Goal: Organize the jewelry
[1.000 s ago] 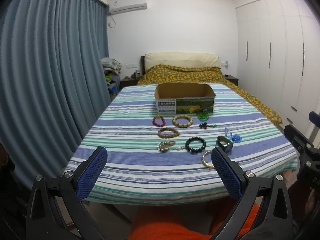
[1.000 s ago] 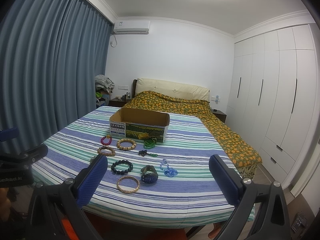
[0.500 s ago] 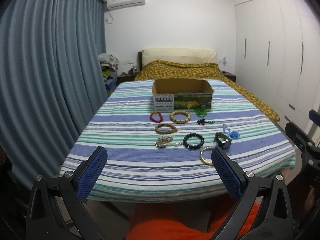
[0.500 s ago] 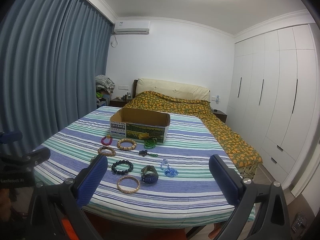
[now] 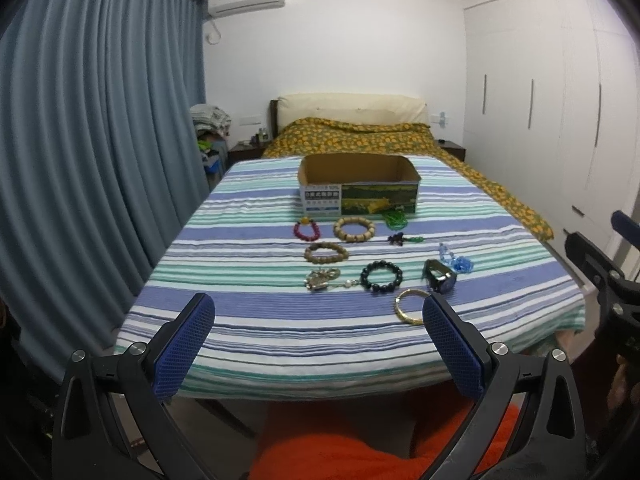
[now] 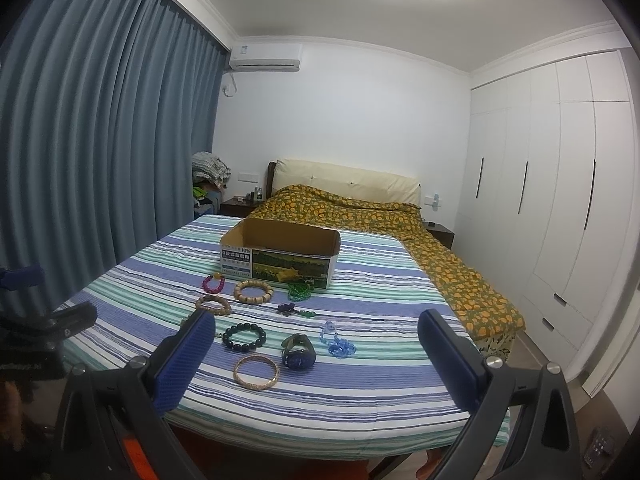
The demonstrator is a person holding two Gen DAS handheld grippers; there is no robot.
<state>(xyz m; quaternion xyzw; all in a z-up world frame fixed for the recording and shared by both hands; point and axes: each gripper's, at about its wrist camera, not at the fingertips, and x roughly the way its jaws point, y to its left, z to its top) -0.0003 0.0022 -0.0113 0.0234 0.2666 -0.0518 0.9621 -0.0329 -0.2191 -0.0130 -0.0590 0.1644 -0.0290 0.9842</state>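
Observation:
Several pieces of jewelry lie on the striped bedspread (image 5: 248,320) in front of an open cardboard box (image 5: 358,184) (image 6: 280,254). Nearest me are a gold bangle (image 5: 410,306) (image 6: 255,371), a dark watch (image 5: 440,277) (image 6: 298,352) and a black bead bracelet (image 5: 381,277) (image 6: 244,337). Further back lie a tan bead bracelet (image 5: 354,229) (image 6: 253,291), a red bracelet (image 5: 307,231) and green beads (image 5: 395,219). My left gripper (image 5: 318,344) and right gripper (image 6: 316,360) both stand open and empty, short of the bed's near edge.
Blue curtains (image 5: 92,160) run along the left of the bed. White wardrobes (image 6: 560,200) line the right wall, with a floor gap beside the bed. A yellow-patterned quilt (image 6: 360,212) covers the far half. An orange cloth (image 5: 360,440) lies below the left gripper.
The left wrist view has tilted upward a little, so the bed and jewelry sit lower in frame. The right view is nearly unchanged. Both grippers stay open.

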